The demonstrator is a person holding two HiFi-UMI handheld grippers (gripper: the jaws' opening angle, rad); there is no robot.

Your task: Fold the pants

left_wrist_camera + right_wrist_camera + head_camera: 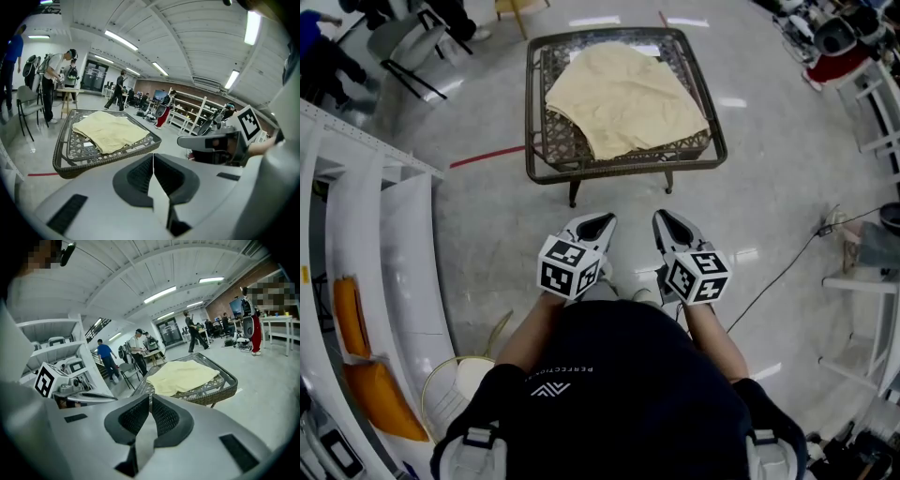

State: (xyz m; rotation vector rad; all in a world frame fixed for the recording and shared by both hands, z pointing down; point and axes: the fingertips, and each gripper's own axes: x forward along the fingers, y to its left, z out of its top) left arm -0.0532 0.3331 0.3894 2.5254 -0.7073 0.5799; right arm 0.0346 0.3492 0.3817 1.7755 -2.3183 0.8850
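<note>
Pale yellow pants (625, 97) lie loosely heaped on a dark wicker table (549, 173) ahead of me; they also show in the left gripper view as the pants (108, 130) and in the right gripper view as the pants (182, 375). My left gripper (602, 221) and right gripper (662, 217) hang side by side above the floor, short of the table's near edge. Both are shut with nothing between the jaws. In the left gripper view the left gripper (153, 157) points at the table; the right gripper (150, 399) does the same in its view.
White shelving (366, 244) runs along my left, with an orange item (349, 314) on it. A cable (787, 267) crosses the floor at right, near white racks (872, 309). Several people and chairs (28, 108) stand beyond the table.
</note>
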